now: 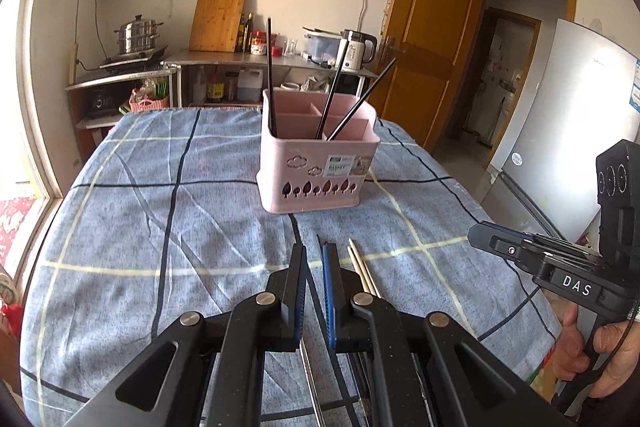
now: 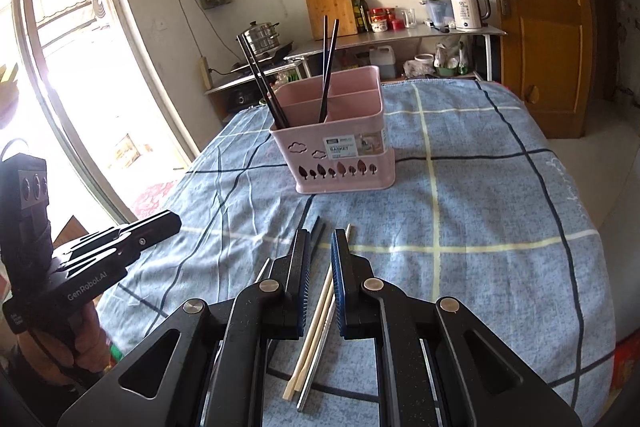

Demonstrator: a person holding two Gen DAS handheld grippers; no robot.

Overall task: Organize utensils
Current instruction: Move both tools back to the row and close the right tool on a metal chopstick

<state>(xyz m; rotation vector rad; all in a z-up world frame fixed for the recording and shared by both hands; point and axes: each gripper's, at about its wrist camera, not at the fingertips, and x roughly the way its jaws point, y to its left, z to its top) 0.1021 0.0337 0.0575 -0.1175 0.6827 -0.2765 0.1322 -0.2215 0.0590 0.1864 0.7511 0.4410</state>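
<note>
both grippers hover nearly shut and empty: left gripper (image 1: 316, 263) and right gripper (image 2: 322, 251) over the loose chopsticks (image 2: 316, 311) on the cloth, well short of the pink basket (image 2: 340, 147). closed jaws could nudge and scatter them.

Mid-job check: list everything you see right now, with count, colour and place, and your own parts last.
utensil basket: one, pink, divided, upright mid-table.
black chopsticks: about four, standing in the basket's compartments.
wooden chopsticks: two, pale, flat on the cloth below the right gripper.
metal utensil: one, silver, beside the wooden pair; type unclear.
dark stick: at least one, on the cloth between basket and grippers.
tablecloth: one, blue check, covering the table.
kettle: one, white, on the back shelf.
cutting board: one, wooden, against the wall.
steamer pot: one, steel, on the stove.
left gripper: nearly closed, holding nothing.
right gripper: nearly closed, holding nothing.
</note>
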